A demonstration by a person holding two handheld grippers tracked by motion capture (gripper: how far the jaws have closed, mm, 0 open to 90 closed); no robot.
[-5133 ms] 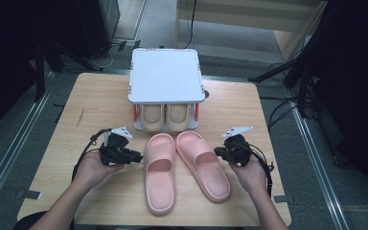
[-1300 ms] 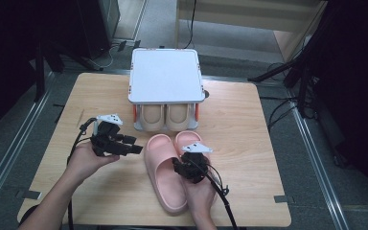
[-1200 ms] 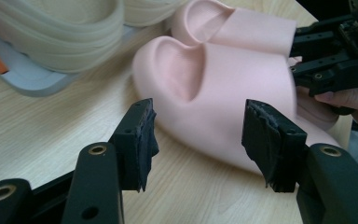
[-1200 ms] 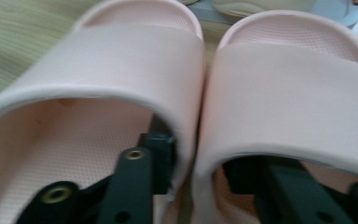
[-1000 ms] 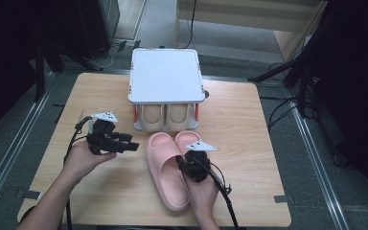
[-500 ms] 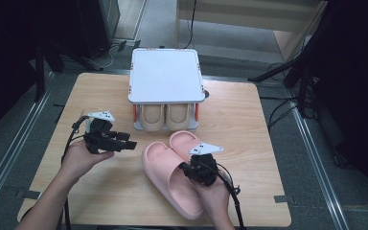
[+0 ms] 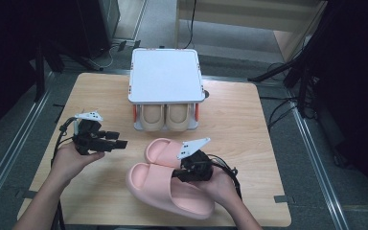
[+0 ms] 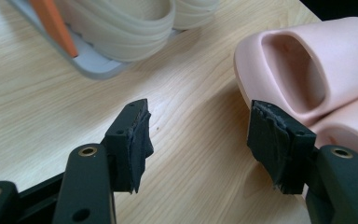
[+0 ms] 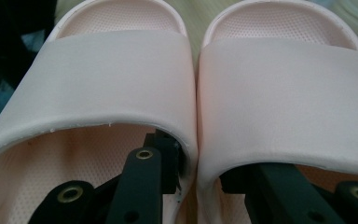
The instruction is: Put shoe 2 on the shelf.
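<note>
The right gripper [image 7: 184, 173] has one jaw tucked under the strap of each pink slipper, pinching their two touching inner walls together, so both pink slippers [image 7: 172, 184] travel as one bundle; in the right gripper view the near jaw sits inside the left slipper [image 9: 98, 93] and the other inside the right slipper [image 9: 289, 93], the straps side by side. That grip seems chosen so a single hand can move the pair, probably toward the white two-level shoe rack [image 7: 165, 76] at twelve o'clock, whose lower shelf already holds a pair of beige slippers [image 7: 165, 117]. The slippers now lie at about five o'clock on the wooden table [image 7: 249, 120], toes toward ten o'clock, one partly over the other and apparently tipped up at the held end. The left gripper [image 7: 120, 140] hovers at nine o'clock, jaws apart with nothing between them and just opened a little wider; its own view looks past the pads [image 8: 137, 140] to bare wood, the slipper toe [image 8: 298, 70] at two o'clock and the rack's foot at eleven, as if ready to steady the bundle. Compared with five seconds ago, the slippers no longer lie flat and parallel in the middle of the table with a gripper parked on either side: they are gathered, swung round and dragged toward the person's right, and the left hand sits farther up the table.
</note>
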